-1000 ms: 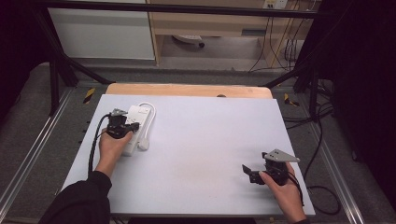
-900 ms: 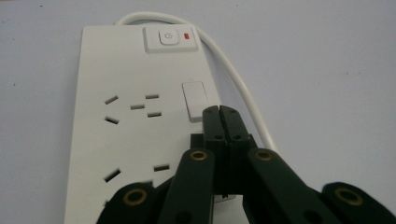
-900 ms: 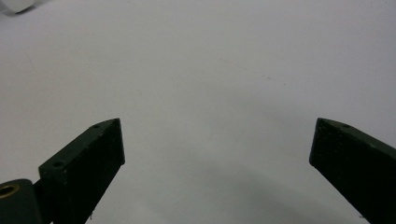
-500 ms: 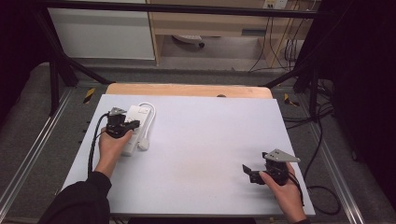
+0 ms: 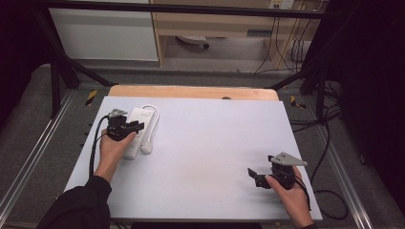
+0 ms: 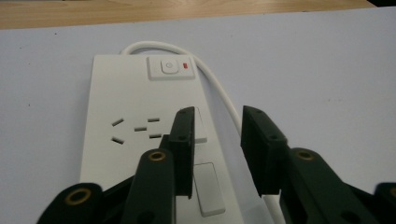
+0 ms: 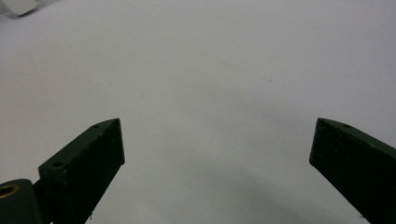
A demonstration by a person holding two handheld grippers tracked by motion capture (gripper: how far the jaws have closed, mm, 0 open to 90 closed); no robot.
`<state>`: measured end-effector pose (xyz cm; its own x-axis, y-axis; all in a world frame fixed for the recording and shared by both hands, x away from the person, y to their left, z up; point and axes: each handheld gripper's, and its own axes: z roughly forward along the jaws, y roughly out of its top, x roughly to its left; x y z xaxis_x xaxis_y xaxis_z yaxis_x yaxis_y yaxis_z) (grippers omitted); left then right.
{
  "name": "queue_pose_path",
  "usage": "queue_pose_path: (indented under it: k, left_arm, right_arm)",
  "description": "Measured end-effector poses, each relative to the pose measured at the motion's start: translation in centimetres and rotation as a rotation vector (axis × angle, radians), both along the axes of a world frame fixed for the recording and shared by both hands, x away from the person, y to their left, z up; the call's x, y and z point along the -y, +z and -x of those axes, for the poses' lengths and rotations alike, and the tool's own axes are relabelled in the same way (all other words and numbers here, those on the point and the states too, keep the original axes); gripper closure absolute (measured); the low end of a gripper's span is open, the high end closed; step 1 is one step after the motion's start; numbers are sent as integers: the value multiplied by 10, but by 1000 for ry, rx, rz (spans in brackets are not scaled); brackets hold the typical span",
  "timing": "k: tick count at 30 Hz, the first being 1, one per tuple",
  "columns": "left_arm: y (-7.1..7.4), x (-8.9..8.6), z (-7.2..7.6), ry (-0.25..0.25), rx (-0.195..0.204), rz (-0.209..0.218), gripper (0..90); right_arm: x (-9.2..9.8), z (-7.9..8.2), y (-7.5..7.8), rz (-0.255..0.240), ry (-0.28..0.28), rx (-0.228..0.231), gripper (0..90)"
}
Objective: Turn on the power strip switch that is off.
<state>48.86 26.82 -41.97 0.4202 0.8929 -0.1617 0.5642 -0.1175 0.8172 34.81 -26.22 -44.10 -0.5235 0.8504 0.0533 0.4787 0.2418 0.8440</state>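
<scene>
A white power strip (image 6: 121, 102) lies flat at the table's left, with a push switch (image 6: 170, 67) and a red light at its far end. Its white cable (image 6: 219, 93) loops round the far end to a plug (image 5: 146, 148) beside the strip. My left gripper (image 6: 217, 140) hovers low over the strip's right edge (image 5: 138, 114). Its jaws have just been opening and stand apart, pressing on nothing; the strip's edge and the cable lie beneath the gap. My right gripper (image 5: 255, 177) rests near the front right, jaws wide open (image 7: 217, 144) over bare table.
The pale table sheet (image 5: 210, 143) stretches between the two hands. A wooden edge (image 5: 191, 91) runs along the back. Black frame bars and loose cables (image 5: 329, 138) flank the table on the right.
The left gripper's jaws look slightly further apart over the strip. Both hands stay where they were.
</scene>
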Motion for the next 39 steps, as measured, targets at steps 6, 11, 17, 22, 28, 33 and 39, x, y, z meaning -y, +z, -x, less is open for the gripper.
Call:
queue_pose_path:
  k: [6, 11, 17, 22, 28, 33, 39]
  left_arm:
    - [2, -2, 0, 20, 14, 21, 480]
    - [3, -2, 0, 29, 20, 29, 407]
    - [3, -3, -1, 52, 23, 22, 273]
    - [4, -5, -1, 65, 22, 32, 189]
    - [7, -6, 0, 83, 39, 57, 92]
    - [11, -5, 2, 86, 77, 59, 80]
    - [17, -3, 5, 87, 118, 62, 75]
  right_arm:
    - [0, 0, 0, 0, 0, 0, 36]
    - [0, 0, 0, 0, 0, 0, 36]
    - [0, 0, 0, 1, 1, 0, 36]
    - [0, 0, 0, 1, 1, -1, 35]
    - [0, 0, 0, 0, 1, -3, 34]
    - [-1, 0, 0, -3, 0, -6, 34]
    - [0, 0, 0, -1, 2, -4, 33]
